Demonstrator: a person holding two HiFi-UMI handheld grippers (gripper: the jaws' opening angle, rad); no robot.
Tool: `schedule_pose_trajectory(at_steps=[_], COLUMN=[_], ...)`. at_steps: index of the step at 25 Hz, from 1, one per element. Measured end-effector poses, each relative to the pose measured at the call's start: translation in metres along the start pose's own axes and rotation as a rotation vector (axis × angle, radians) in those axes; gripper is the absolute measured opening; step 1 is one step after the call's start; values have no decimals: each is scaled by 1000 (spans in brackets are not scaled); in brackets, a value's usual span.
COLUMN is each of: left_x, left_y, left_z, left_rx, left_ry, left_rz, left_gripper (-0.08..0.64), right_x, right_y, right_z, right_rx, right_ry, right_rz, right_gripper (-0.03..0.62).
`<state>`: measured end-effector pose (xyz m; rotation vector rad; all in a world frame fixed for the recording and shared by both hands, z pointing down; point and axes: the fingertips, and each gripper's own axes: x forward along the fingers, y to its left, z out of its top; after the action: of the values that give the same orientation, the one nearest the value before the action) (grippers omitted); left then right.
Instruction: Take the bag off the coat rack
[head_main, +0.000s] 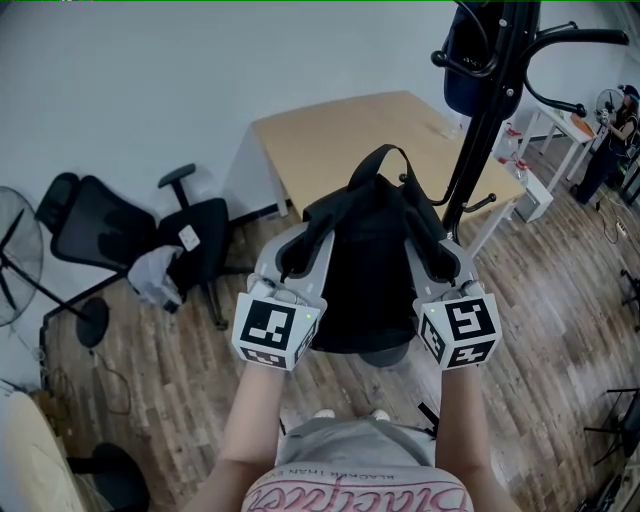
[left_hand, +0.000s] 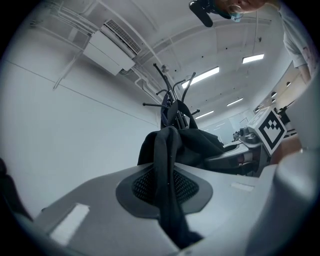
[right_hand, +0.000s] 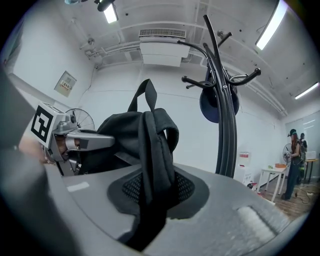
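Observation:
A black backpack (head_main: 372, 270) hangs in the air between my two grippers, clear of the black coat rack (head_main: 487, 110) behind it at the right. My left gripper (head_main: 293, 262) is shut on the bag's left shoulder strap (left_hand: 167, 180), which runs across its mesh pad. At the other side my right gripper (head_main: 440, 258) is shut on the right shoulder strap (right_hand: 152, 165). The bag's top loop (right_hand: 145, 92) stands up free. A dark blue cap-like item (right_hand: 216, 105) still hangs on the rack (right_hand: 225, 130).
A wooden table (head_main: 370, 135) stands behind the bag against the white wall. A black office chair (head_main: 150, 240) and a fan (head_main: 20, 260) are at the left. White tables and a person (head_main: 610, 140) are at the far right. The floor is wood planks.

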<state>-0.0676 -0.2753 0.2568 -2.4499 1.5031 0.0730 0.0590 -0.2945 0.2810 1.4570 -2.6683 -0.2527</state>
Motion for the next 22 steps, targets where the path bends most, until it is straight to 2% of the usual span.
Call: schedule_pose_trajectory(at_steps=[8, 22], left_x=[1, -2], left_y=[3, 2], left_z=[10, 13], left_rx=[7, -3], left_ry=[-36, -49], left_rz=[7, 7], left_gripper=[57, 58], right_x=[-4, -9], right_y=[1, 3], right_z=[13, 16], right_rx=[-17, -26], right_ry=[-23, -33], right_rz=[-10, -19], right_gripper=[72, 71])
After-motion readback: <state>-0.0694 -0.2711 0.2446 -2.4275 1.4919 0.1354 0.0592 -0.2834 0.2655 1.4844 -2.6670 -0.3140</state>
